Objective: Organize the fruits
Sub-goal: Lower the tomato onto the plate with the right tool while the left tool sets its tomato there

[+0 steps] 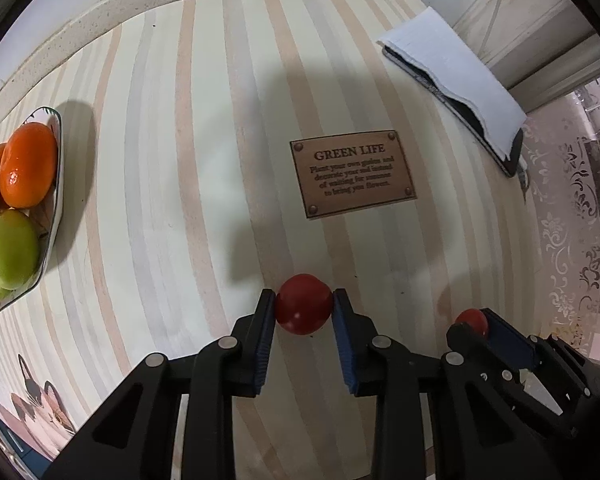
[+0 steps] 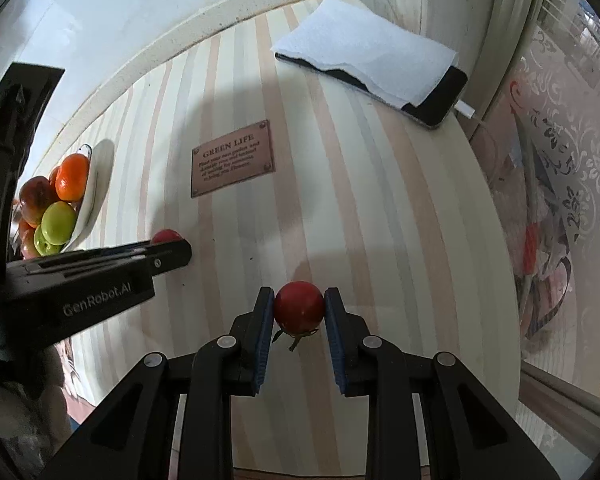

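1. The left gripper [image 1: 304, 308] grips a red tomato [image 1: 303, 304] between its blue pads, above the striped tablecloth [image 1: 180, 200].
2. The right gripper [image 2: 299, 308] clasps a second tomato [image 2: 299, 306], stem end toward the camera.
3. The two grippers sit side by side, near each other; from the right wrist the left one crosses the view between the camera and the plate [image 2: 96, 184].
4. The plate stands at the left and holds an orange [image 1: 28, 164], a green apple [image 1: 12, 248] and a red apple [image 2: 38, 196], well apart from both tomatoes.
5. A brown "GREEN LIFE" plaque [image 1: 352, 174] shows mid-table ahead of the grippers.
6. Far right, a phone [image 2: 440, 104] lies under a white tissue [image 2: 372, 56], with a cable plugged in.
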